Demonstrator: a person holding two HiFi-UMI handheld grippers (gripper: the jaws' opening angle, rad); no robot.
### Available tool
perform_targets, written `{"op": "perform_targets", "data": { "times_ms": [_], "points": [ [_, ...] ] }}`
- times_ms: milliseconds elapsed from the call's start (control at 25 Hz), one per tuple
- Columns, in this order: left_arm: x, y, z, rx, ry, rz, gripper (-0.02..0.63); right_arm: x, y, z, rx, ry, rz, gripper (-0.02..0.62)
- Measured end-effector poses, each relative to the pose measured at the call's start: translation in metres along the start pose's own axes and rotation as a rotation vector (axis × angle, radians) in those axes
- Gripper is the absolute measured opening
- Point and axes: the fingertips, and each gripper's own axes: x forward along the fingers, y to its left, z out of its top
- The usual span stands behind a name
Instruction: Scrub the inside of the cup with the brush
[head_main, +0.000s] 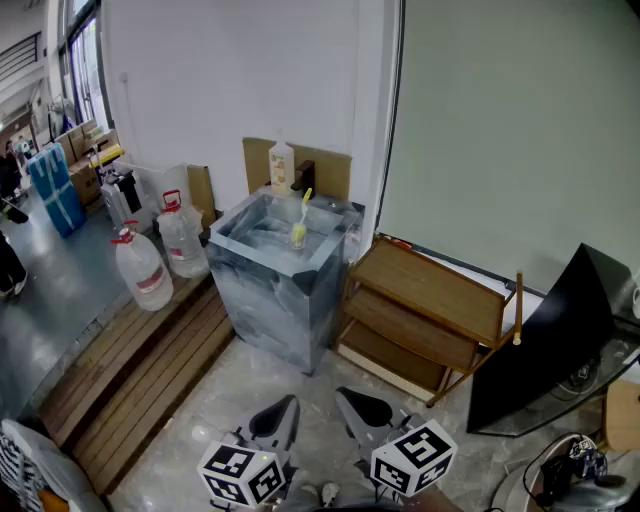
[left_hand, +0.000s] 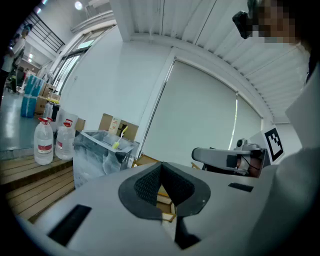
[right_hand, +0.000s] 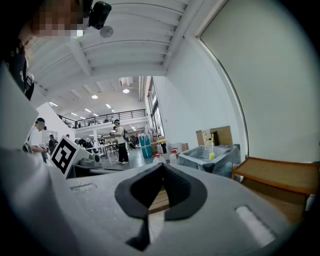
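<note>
A yellow brush stands upright inside the marbled grey sink box against the far wall. Its lower end sits in something small and yellowish that may be the cup, too small to tell. The brush also shows far off in the left gripper view and the right gripper view. My left gripper and right gripper hover side by side over the floor, well short of the sink. In their own views the left gripper and the right gripper are both shut with nothing between the jaws.
A soap bottle and a dark tap stand behind the basin. Two water jugs rest on a wooden pallet at the left. A wooden shelf rack and a black panel stand at the right. People are in the hall behind.
</note>
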Motion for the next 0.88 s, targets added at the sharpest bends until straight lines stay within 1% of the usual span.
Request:
{"op": "perform_targets", "data": {
  "times_ms": [200, 480, 720, 880],
  "points": [
    [0.004, 0.000, -0.002, 0.011, 0.018, -0.007, 0.017, 0.002, -0.003, -0.005, 0.004, 0.014, -0.004, -0.003],
    [0.003, -0.002, -0.002, 0.021, 0.020, -0.003, 0.017, 0.000, 0.002, -0.004, -0.018, 0.011, 0.004, -0.003],
    [0.004, -0.008, 0.005, 0.006, -0.035, -0.032, 0.017, -0.005, 0.002, -0.001, 0.000, -0.014, 0.026, -0.002],
    [0.013, -0.010, 0.003, 0.007, -0.036, -0.023, 0.017, -0.009, -0.005, -0.003, -0.003, -0.006, 0.043, -0.002]
  ]
}}
